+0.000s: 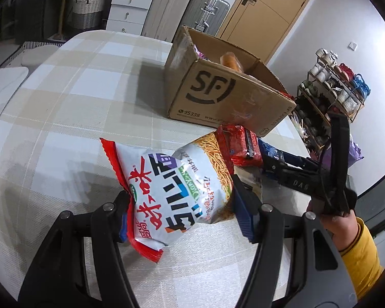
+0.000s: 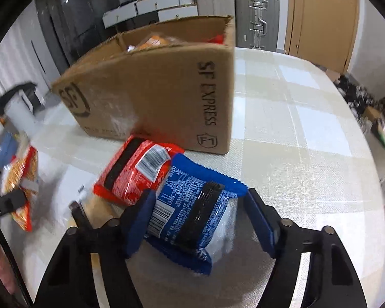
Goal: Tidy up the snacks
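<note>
Left gripper (image 1: pixel 178 206): fingers clenched on the white and red noodle-snack bag (image 1: pixel 166 192), one pad on each side; the bag appears lifted clear of the counter, its shadow lying below it.
Right gripper (image 2: pixel 195 220): fingers set either side of the blue snack packet (image 2: pixel 192 213). The left finger (image 2: pixel 138 220) touches the wrapper; a narrow gap shows at the right one. Whether the packet is truly clamped cannot be told.
Blue snack packet: lying on the counter (image 2: pixel 308 133), back side up, barcode visible, its upper edge against the red snack packet (image 2: pixel 136 172).
Red snack packet: flat on the counter, just in front of the cardboard box (image 2: pixel 154 95), near its corner.
Cardboard box: open-topped, marked SF Express, standing on the counter; orange and red packaging shows inside.
Counter: covered with a beige and white checked cloth.
Person: a hand (image 1: pixel 338 220) in a yellow sleeve (image 1: pixel 359 251) holds the right gripper's handle, seen from the left wrist view.
Background: wooden door (image 1: pixel 267 7), silver suitcase (image 2: pixel 256 18), white drawers (image 1: pixel 131 7), shoe rack (image 1: pixel 331 87).
</note>
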{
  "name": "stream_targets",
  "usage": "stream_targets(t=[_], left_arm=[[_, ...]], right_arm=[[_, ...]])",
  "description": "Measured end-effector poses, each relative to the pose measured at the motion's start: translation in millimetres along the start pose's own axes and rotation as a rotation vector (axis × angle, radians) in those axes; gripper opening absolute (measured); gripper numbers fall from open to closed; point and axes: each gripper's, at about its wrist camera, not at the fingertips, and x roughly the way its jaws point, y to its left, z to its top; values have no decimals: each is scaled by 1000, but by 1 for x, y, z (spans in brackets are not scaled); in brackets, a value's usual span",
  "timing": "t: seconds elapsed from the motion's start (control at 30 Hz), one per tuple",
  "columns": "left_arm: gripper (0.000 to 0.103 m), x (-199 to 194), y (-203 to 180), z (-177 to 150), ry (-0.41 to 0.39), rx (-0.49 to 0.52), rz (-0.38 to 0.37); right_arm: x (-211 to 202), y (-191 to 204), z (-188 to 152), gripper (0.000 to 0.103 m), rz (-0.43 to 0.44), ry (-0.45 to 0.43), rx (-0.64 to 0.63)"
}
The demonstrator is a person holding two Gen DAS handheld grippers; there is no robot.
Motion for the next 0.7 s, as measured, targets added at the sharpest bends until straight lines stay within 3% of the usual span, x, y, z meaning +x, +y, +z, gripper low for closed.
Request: stream_targets(t=[0.13,0.37,0.53,0.7], left_arm=[[61,-15,12,-9,-3,-8,-9],[61,-29,17,-16,-20,-17,-15],[61,-47,14,-20,-49,-10,-13],[61,-71,4,-25,-87,14,3]], right_arm=[[-6,17,-6,45,-9,4,-100],[-27,5,-17,45,59,-44,-13],[-71,-10,-24,45,172,-140,105],[-125,-4,-31,45,280,-246,139]])
